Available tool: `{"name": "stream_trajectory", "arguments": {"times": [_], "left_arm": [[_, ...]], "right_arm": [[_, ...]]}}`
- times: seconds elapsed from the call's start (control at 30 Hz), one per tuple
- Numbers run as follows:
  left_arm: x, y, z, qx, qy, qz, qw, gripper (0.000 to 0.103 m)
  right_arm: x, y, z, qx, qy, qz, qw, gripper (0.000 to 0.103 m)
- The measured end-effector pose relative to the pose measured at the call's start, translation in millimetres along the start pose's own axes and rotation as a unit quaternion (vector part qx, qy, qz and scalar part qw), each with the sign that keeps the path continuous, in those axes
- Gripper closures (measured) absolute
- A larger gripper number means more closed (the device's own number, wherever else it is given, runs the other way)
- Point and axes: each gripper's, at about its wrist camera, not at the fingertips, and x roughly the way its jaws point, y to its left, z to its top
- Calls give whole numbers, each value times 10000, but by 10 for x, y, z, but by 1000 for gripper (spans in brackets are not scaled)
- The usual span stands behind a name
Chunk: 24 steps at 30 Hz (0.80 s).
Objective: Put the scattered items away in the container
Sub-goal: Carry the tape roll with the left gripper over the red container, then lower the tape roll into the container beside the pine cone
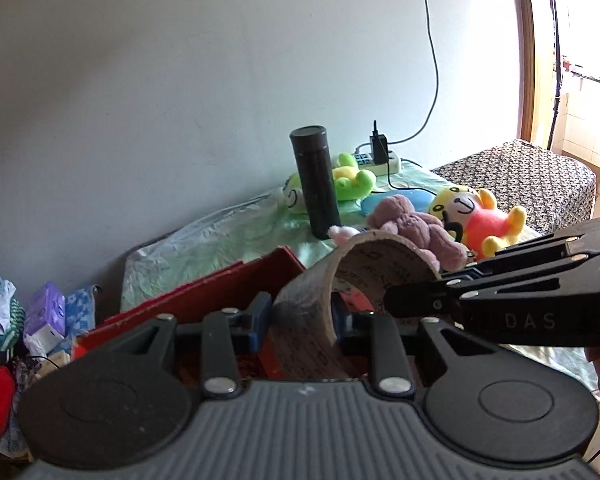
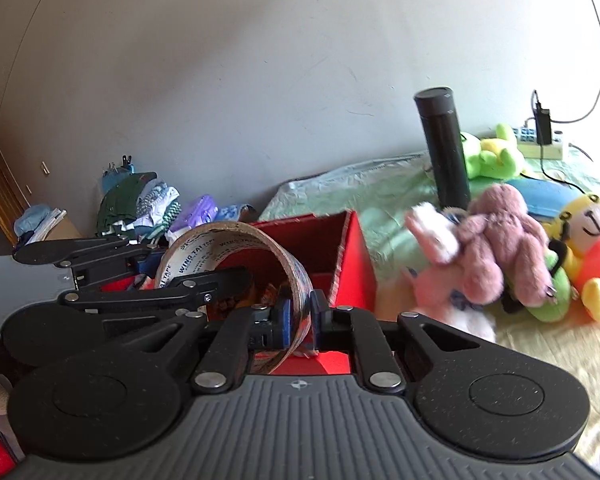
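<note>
A worn roll of tape (image 1: 364, 264) hangs over the open red box (image 1: 204, 296), and both grippers hold it. My left gripper (image 1: 300, 322) is shut on the roll's near wall, blue pads on either side. From the right, the right gripper's fingers (image 1: 420, 300) reach into the roll. In the right wrist view my right gripper (image 2: 301, 314) is shut on the tape roll (image 2: 236, 236) at its right wall, above the red box (image 2: 352, 256). On the green cloth lie a purple plush (image 2: 500, 248), a pink bunny (image 2: 432, 240), a yellow-and-pink bear (image 2: 592, 240) and a green frog (image 2: 492, 156).
A tall black flask (image 1: 316, 180) stands upright on the cloth behind the box. A white power strip (image 1: 380, 160) with a black charger and cable lies by the wall. Piled clothes and packets (image 2: 148, 200) sit left of the box. A patterned bed (image 1: 532, 180) is at the right.
</note>
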Motion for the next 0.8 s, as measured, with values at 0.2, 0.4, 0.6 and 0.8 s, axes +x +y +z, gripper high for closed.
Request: {"name": "stream_trajectory", "arguments": {"times": [0.2, 0.4, 0.6, 0.8], "left_arm": [[85, 506, 24, -13, -30, 254, 9997, 79], [264, 966, -196, -121, 296, 564, 9979, 79], [517, 1270, -495, -189, 882, 775, 9929, 79], [694, 1387, -692, -249, 1324, 982, 9860, 79]], "right_arm": [[371, 290, 169, -59, -182, 161, 9997, 93], [860, 527, 251, -66, -7, 449, 9990, 93], [1411, 723, 135, -228, 678, 653, 9953, 94], [1768, 749, 69, -257, 1358, 928, 9860, 94]]}}
